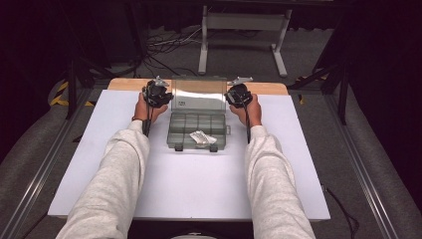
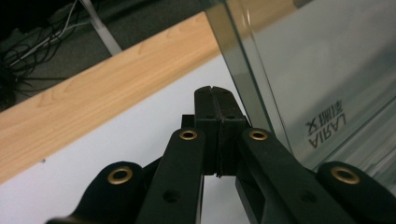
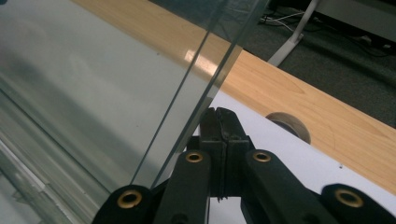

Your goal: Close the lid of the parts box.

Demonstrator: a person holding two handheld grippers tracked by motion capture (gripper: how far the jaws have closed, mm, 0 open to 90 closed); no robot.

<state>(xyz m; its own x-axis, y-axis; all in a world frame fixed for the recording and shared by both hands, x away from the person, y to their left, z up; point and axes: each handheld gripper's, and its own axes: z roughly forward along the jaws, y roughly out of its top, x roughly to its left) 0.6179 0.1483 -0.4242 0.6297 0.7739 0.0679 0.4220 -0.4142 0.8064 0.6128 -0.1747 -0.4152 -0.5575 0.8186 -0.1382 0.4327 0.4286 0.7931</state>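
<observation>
A grey compartment box (image 1: 196,130) lies open on the white table top, its clear lid (image 1: 198,94) standing up at the back. A small crumpled plastic bag (image 1: 202,137) rests in the front compartments. My left gripper (image 1: 158,92) hangs beside the lid's left edge; its jaws (image 2: 216,100) are pressed together with nothing between them, the clear lid (image 2: 317,70) just to their right. My right gripper (image 1: 239,94) is beside the lid's right edge, its jaws (image 3: 218,116) shut and empty, the lid (image 3: 102,88) to their left.
The white sheet (image 1: 189,174) covers a wooden table whose bare strip (image 1: 124,83) shows at the back. A white metal stand (image 1: 244,35) and cables lie on the floor beyond. Rails run along both sides of the table.
</observation>
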